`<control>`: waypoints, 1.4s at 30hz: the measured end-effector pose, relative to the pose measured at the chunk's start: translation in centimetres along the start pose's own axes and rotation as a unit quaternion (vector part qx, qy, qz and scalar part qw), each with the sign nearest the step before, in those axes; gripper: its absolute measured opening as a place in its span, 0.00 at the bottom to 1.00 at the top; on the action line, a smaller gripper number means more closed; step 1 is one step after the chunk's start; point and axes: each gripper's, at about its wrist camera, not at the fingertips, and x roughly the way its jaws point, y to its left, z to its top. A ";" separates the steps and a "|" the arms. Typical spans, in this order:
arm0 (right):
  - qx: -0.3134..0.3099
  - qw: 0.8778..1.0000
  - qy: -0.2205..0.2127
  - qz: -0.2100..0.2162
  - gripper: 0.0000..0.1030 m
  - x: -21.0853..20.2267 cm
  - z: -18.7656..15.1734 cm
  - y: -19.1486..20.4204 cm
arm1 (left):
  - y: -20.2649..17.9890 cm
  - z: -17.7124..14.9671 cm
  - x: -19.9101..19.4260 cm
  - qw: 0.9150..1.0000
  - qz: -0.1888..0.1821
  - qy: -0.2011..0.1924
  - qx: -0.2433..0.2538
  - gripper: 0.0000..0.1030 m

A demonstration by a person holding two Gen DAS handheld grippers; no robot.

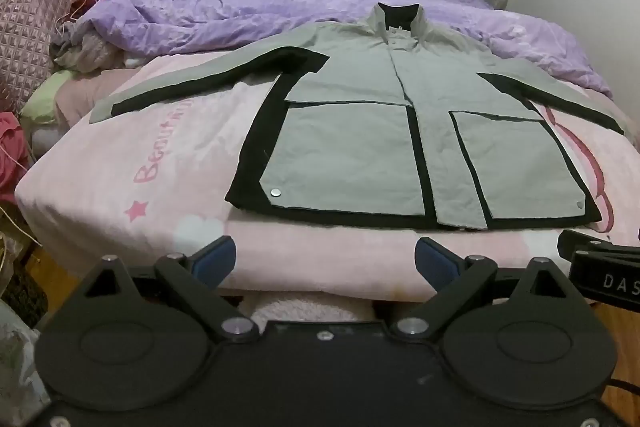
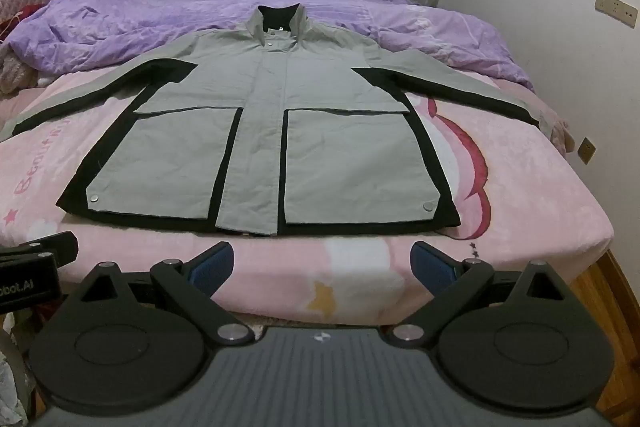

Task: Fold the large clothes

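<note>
A grey jacket (image 1: 360, 131) (image 2: 260, 131) with black trim lies flat and face up on the pink bed sheet (image 1: 120, 179) (image 2: 520, 195), collar toward the window, both sleeves spread out to the sides. Two large front pockets with metal snaps face me. My left gripper (image 1: 325, 261) hovers open above the bed's near edge, just short of the jacket's hem, nothing between its blue pads. My right gripper (image 2: 323, 263) is open too, at the same near edge below the hem, holding nothing. The right gripper's edge (image 1: 600, 267) shows at the left wrist view's right side.
A rumpled purple duvet (image 1: 240, 15) (image 2: 120, 23) lies across the far half of the bed. Loose clothes (image 1: 88, 47) pile at the left by a quilted headboard (image 1: 32, 27). A wall (image 2: 560, 47) with sockets runs along the right; wooden floor (image 2: 608, 287) shows below the bed corner.
</note>
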 end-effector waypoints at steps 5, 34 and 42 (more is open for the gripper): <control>0.001 1.000 -0.001 -0.001 1.00 0.0 -0.1 0.0 | 0.2 -0.1 -0.2 1.000 -0.001 -0.001 0.000 0.96; 0.000 1.000 0.001 0.000 1.00 -0.1 0.0 0.2 | 0.3 -0.2 -0.1 1.000 0.004 0.004 0.002 0.96; -0.001 1.000 0.001 -0.001 1.00 -0.2 0.0 0.3 | 0.3 -0.2 -0.1 1.000 0.004 0.003 0.002 0.96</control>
